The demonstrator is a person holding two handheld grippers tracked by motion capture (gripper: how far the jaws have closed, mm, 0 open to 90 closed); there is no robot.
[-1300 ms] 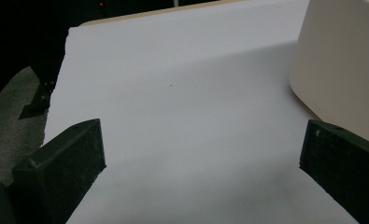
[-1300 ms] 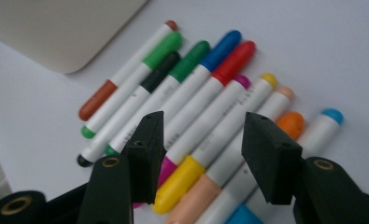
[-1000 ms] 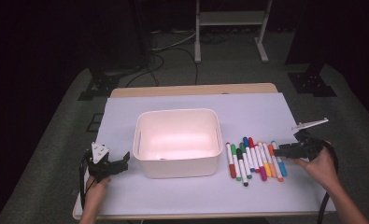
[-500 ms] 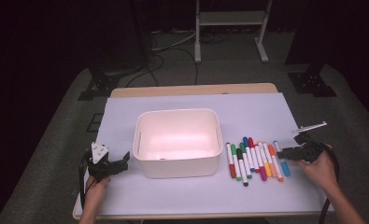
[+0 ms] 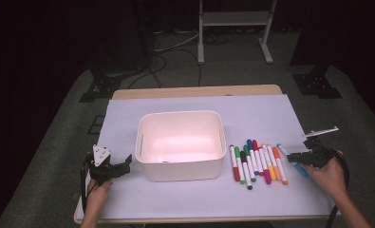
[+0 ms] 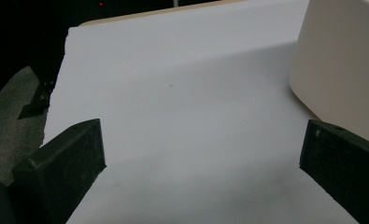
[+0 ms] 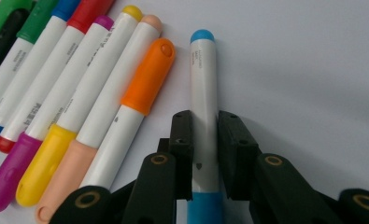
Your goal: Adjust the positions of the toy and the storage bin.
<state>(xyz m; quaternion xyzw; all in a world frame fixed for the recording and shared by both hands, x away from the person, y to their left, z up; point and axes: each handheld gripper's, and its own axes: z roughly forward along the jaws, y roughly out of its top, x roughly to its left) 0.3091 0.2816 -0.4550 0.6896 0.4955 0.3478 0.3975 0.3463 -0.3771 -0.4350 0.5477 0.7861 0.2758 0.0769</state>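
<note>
Right gripper (image 7: 204, 154) jaws clenched on the blue marker (image 7: 204, 88), flat on the bench at 3 o'clock of the bin (image 5: 180, 142). Lift straight, clear the orange marker (image 7: 142, 91). Left gripper (image 6: 196, 154) jaws released, idle.

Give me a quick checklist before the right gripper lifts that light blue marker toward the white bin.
1. Right gripper fingers on both sides of the light blue marker: ok.
2. Grip tight enough to lift: cannot tell; the fingers look pressed against the barrel.
3. Neighbouring orange marker outside the fingers: ok, it lies beside them, apart.
4. White bin open, with room inside: ok.
5. Left gripper out of the way: ok, open at the bin's left, holding nothing.
6. Marker off the table: not ok; it looks to be lying flat.
</note>
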